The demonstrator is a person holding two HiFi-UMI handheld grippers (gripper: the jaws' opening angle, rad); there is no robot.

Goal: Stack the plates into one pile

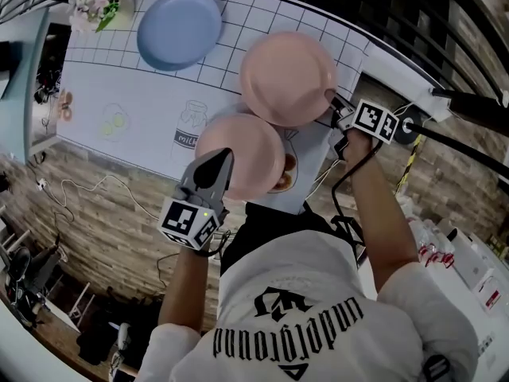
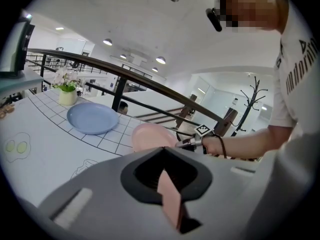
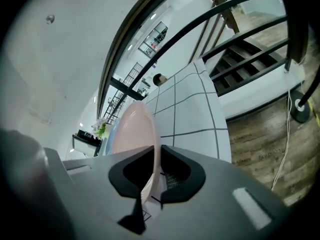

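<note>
Obs., bench-side.

- Bench [image 1: 135, 94]: white cloth with a grid of lines and line drawings, among them a milk bottle [image 1: 189, 126]. A small bunch of flowers [image 1: 99, 2] stands at the far left corner.
- Blue plate [image 1: 179, 29]: lies flat at the far side of the bench, just beside the flowers. It is well apart from both tongs and nothing touches it.
- Near pink plate [image 1: 246, 153]: sits at the bench edge closest to the person. The left tongs [image 1: 221, 161] come in from that side and are clenched on its near rim. In the left gripper view the pink rim sits edge-on between the two jaws, pinched. I cannot tell whether the plate rests on the cloth or is just clear of it.
- Far pink plate [image 1: 286, 74]: lies further back and to the right, between the blue plate and the bench's right edge. The right tongs [image 1: 332, 102] reach in from the right and are clamped on its right-hand rim. In the right gripper view the thin pink rim runs between the jaws, with both pads against it.
- Relation of the pink plates: in the head view the far plate's near edge overlaps the near plate's far edge. The far plate shows on top.
- All three plates are separate, not yet one pile.
</note>
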